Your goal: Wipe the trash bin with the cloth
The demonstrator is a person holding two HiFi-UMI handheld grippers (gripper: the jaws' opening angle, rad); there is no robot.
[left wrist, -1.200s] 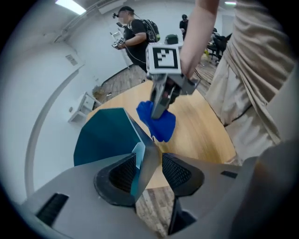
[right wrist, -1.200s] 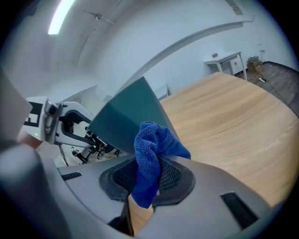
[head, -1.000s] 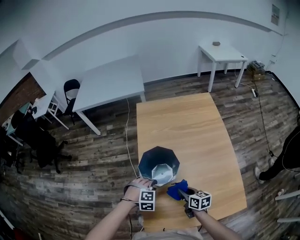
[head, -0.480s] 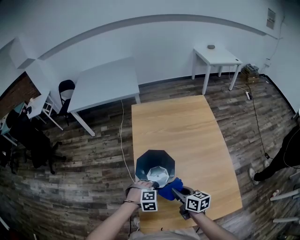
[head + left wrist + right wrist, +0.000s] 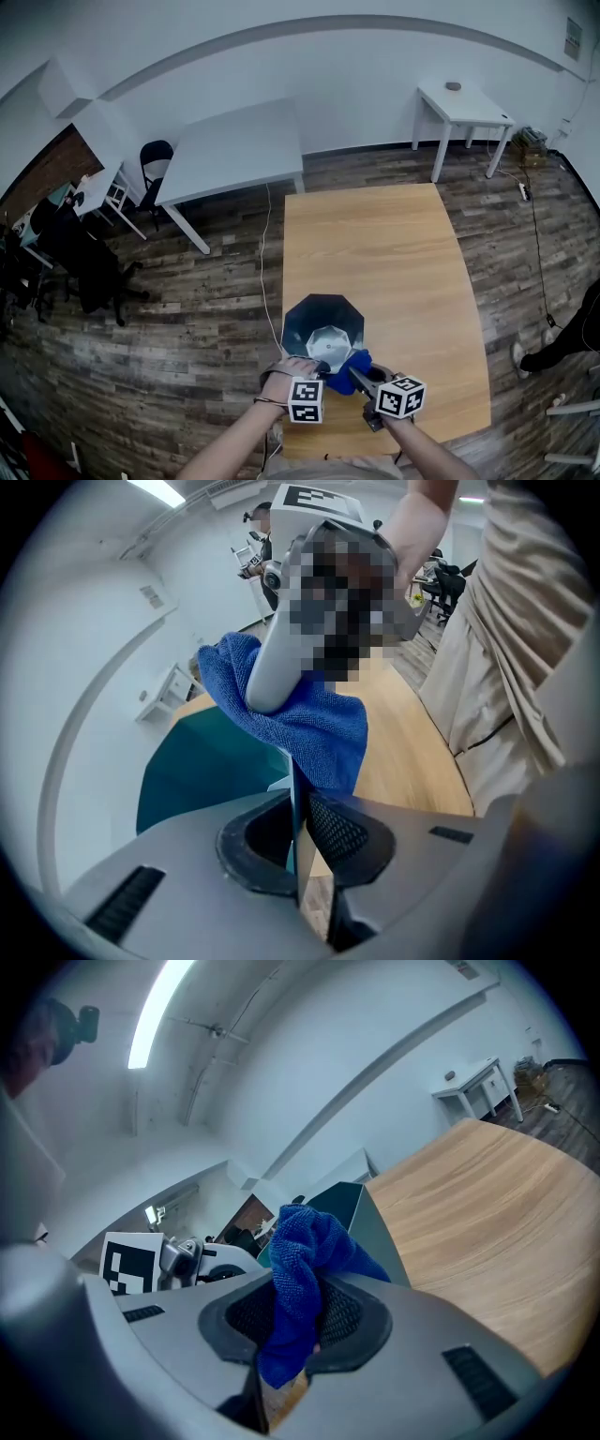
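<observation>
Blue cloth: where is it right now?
Head view, bottom centre: the blue cloth is pinched in the right tool, beside the trash bin at its near rim.

left gripper point(image 5: 302, 838) just closed on trash bin point(image 5: 197, 761) rim, right gripper point(image 5: 309, 1321) clamping cloth point(image 5: 300, 1251)

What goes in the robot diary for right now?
left gripper: jaws just closed on trash bin rim | right gripper: shut on cloth, beside trash bin
</observation>
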